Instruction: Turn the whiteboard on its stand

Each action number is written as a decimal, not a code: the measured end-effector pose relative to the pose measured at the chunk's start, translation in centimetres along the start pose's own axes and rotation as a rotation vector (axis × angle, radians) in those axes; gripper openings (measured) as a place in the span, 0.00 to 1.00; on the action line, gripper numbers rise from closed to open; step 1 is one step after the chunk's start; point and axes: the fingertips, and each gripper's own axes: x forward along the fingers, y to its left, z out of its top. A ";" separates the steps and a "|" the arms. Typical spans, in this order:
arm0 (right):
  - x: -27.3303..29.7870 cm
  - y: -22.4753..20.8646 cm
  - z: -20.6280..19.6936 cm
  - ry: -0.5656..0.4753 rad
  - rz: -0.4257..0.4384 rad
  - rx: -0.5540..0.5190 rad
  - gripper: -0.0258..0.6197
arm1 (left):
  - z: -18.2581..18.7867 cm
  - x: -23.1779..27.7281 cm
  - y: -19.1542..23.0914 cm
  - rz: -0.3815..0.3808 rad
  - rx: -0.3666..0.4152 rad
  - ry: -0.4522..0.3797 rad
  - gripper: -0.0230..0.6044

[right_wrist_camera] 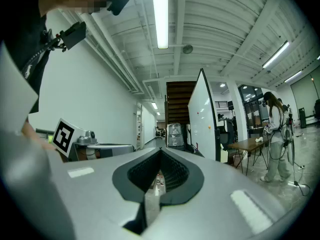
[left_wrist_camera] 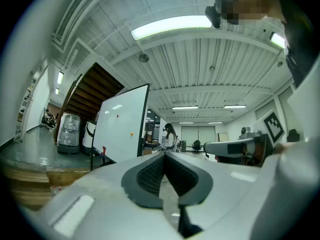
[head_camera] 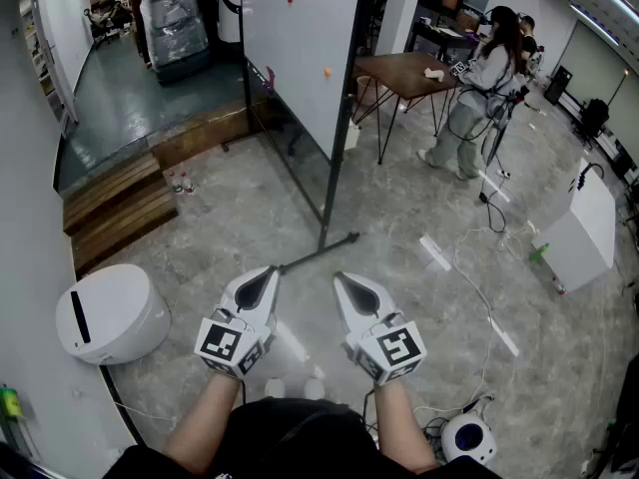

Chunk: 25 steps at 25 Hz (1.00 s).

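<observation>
Head view: you hold the left gripper [head_camera: 271, 271] and the right gripper [head_camera: 340, 278] side by side above the stone floor, both pointing toward the whiteboard [head_camera: 300, 48]. The board stands upright on its black stand [head_camera: 332, 158], well apart from both tools; a floor bar of the stand [head_camera: 319, 255] lies just ahead of the tips. A wooden table [head_camera: 399, 70] and a person [head_camera: 479, 98] are beyond it.

Left gripper view: the 2 jaws meet at their tips – nothing between them. The whiteboard [left_wrist_camera: 122, 124] stands far off, left of centre.

Right gripper view: the jaws are closed together, empty. The whiteboard [right_wrist_camera: 202, 119] appears edge-on, right of centre, beside the table [right_wrist_camera: 247, 144].
</observation>
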 end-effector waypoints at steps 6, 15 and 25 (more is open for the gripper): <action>0.2 -0.3 0.3 0.009 0.002 -0.002 0.05 | 0.8 0.2 0.2 0.011 0.001 0.001 0.04; 0.3 -0.3 0.3 -0.015 0.074 0.060 0.05 | 0.4 1.0 0.1 0.019 -0.003 0.010 0.04; -0.5 -0.6 -1.0 0.015 0.172 0.057 0.05 | -0.5 4.0 -3.1 -0.074 -0.065 0.028 0.03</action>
